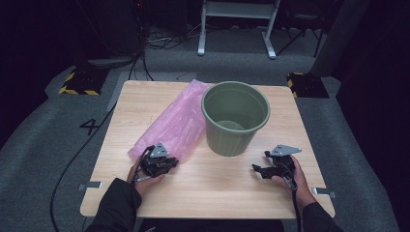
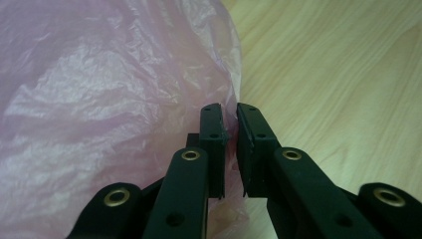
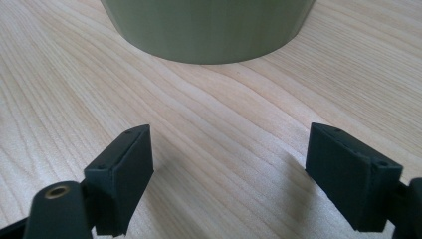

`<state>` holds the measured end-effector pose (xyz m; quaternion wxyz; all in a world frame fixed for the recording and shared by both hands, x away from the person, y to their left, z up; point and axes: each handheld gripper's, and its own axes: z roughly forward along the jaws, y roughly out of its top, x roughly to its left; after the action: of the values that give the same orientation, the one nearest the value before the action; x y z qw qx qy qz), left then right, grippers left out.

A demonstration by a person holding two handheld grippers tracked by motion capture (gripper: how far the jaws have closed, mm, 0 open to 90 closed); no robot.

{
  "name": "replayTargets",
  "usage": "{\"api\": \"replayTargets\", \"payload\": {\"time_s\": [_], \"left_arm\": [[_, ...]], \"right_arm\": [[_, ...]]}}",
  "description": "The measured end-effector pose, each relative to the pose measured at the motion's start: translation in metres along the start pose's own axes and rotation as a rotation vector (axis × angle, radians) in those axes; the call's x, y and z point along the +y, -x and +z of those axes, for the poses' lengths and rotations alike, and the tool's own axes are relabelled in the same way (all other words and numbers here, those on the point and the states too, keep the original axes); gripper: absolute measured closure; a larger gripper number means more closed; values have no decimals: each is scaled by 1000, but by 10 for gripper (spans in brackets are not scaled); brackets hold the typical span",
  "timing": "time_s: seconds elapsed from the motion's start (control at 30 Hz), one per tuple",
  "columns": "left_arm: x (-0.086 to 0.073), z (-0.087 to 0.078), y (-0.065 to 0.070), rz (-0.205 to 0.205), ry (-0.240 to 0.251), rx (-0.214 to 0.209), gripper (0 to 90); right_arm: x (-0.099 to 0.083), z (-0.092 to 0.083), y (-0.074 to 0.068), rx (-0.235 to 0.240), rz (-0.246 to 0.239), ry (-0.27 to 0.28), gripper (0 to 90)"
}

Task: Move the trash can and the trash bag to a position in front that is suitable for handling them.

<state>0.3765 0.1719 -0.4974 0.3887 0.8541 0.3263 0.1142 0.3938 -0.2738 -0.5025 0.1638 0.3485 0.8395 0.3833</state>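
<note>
Dark studio, grey carpet, pale wood table (image 1: 208,193) in the middle. Left: pink bag (image 1: 174,123), crumpled flat on the table, stretching from near the left hand up to the bin's far left rim. Left gripper (image 1: 169,162) low at the bag's near end, jaws drawn nearly together, thin fold of film pinched between the pads (image 2: 213,130); forearm in a dark sleeve entering from below, hand wrapped round the body, jaws aimed right and away. Centre: green bin (image 1: 235,117), upright, empty, mouth open, touching the bag's edge. Right: right gripper (image 1: 257,169) resting near the table, jaws wide apart, nothing between them, aimed left at the bin's base (image 3: 209,30); hand steady behind it. Risks, as judged: hold taken on a thin edge only, so film likely to slip out or tear under a sharp lift; bin unheld, so liable to slide or tip if the bag drags against it.
</note>
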Motion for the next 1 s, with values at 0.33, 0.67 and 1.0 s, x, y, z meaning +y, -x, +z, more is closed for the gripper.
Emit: {"api": "replayTargets", "payload": {"time_s": [0.33,0.67,1.0], "left_arm": [[19,23,33,28,-26,-15,789],[26,25,54,56,-9,-9,450],[20,-25,64,57,85,14,155]], "right_arm": [[0,0,0,-4,1,0,193],[0,0,-1,-7,-2,-2,192],[0,0,-1,-5,-4,0,191]]}}
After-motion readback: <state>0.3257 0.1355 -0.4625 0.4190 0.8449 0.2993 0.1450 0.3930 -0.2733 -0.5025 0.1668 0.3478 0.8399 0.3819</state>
